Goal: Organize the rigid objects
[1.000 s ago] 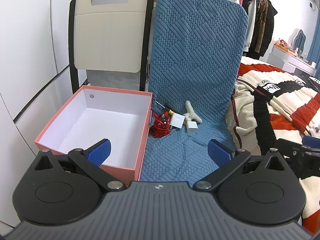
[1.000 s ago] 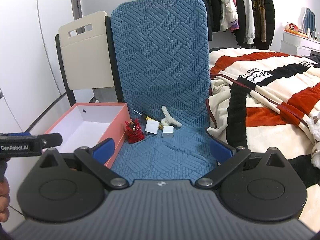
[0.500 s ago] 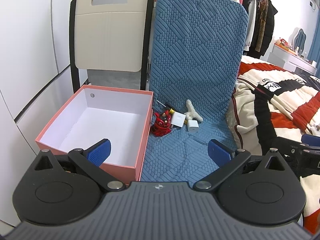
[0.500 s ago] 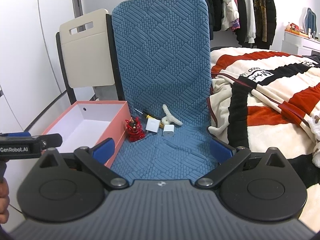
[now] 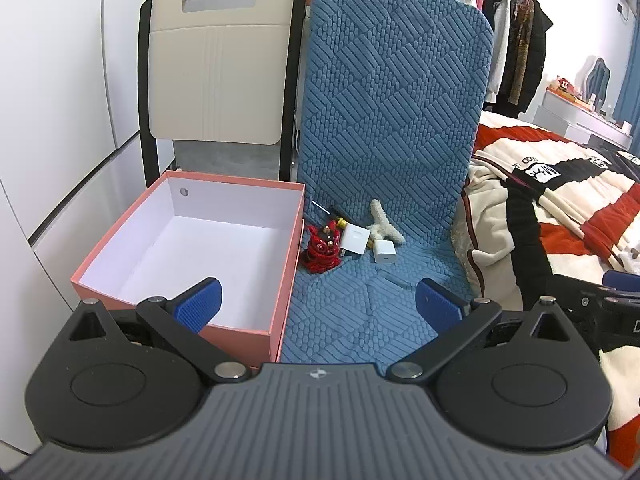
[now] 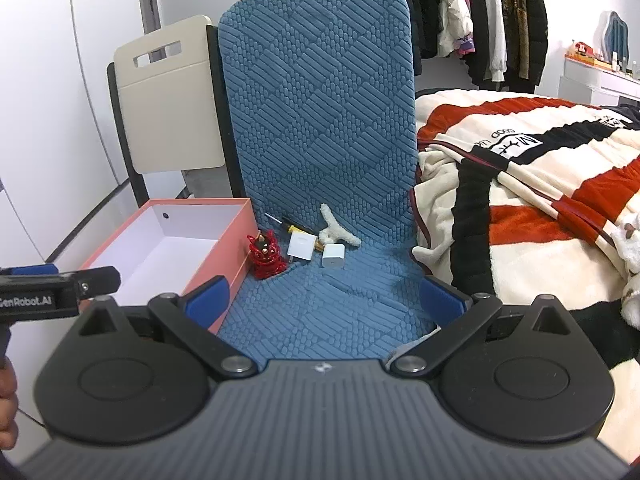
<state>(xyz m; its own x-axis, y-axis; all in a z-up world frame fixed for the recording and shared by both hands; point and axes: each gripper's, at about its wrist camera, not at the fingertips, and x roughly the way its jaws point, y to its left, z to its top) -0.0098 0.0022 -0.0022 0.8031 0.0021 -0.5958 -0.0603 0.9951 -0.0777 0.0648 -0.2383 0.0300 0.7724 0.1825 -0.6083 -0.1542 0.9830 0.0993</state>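
Right gripper (image 6: 324,304) nearer chargers (image 6: 334,256), jaws apart

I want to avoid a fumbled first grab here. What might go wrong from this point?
The red toy, flat adapter, charger and white coral piece lie packed together, so closing on one may knock its neighbours. The screwdriver is partly under the adapter and may drag it. The cushion is soft and bumpy, so small items could tip.

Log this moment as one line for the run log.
left gripper: open, holding nothing | right gripper: open, holding nothing | pink box: no items inside | red toy, two white chargers, screwdriver: on blue seat cushion
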